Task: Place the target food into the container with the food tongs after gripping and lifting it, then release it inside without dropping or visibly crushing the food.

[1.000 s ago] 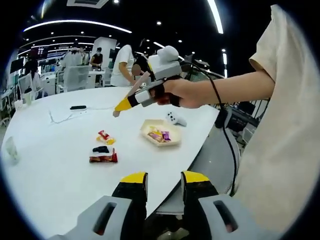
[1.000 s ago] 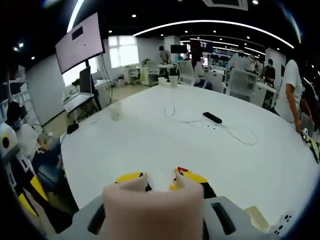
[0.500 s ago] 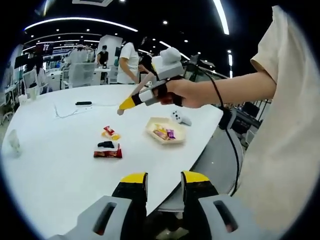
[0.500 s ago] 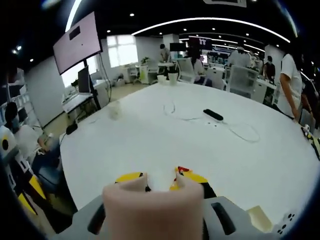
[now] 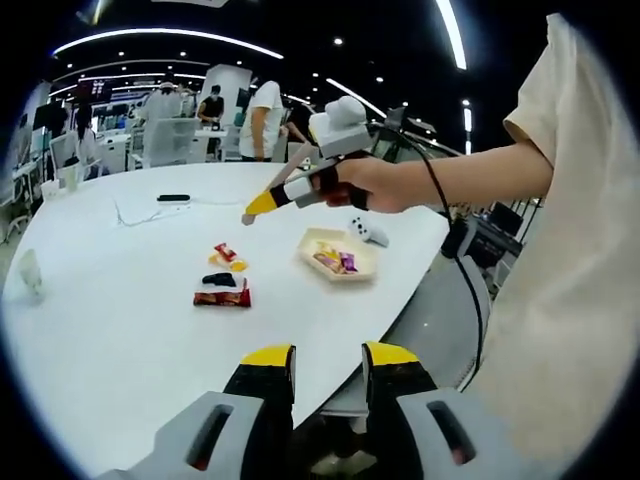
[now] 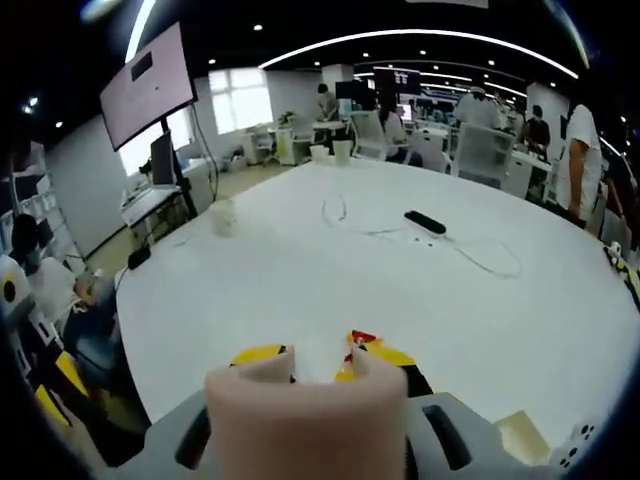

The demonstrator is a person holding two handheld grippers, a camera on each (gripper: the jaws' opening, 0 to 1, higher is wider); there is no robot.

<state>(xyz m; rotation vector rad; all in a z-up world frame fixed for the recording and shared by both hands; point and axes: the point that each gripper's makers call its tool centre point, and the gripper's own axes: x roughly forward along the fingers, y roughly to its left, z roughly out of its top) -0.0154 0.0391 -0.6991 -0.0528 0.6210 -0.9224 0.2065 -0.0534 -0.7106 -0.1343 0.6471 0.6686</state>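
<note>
On the white round table (image 5: 120, 330) lies a shallow cream tray (image 5: 341, 262) with wrapped sweets in it. To its left lie a red-and-yellow wrapped snack (image 5: 226, 256), a small black piece (image 5: 220, 280) and a red-brown packet (image 5: 222, 298). My left gripper (image 5: 330, 356) hangs over the table's near edge, its yellow-tipped jaws open with nothing between them. A hand holds my right gripper (image 5: 256, 209) in the air above the snacks, tips pointing left and down. In the right gripper view its jaws (image 6: 320, 354) stand slightly apart over the table, with a red snack (image 6: 362, 338) just past them.
A white game controller (image 5: 365, 232) lies behind the tray. A black remote (image 6: 425, 222) and a thin cable (image 6: 480, 262) lie mid-table, and a cup (image 6: 222, 215) stands near the far edge. The person's arm and shirt (image 5: 560, 260) fill the right. Chairs and people stand beyond the table.
Both views have shifted a little with the hands. The right gripper has drifted slightly right and up in the left gripper view. The snacks and tray have not moved.
</note>
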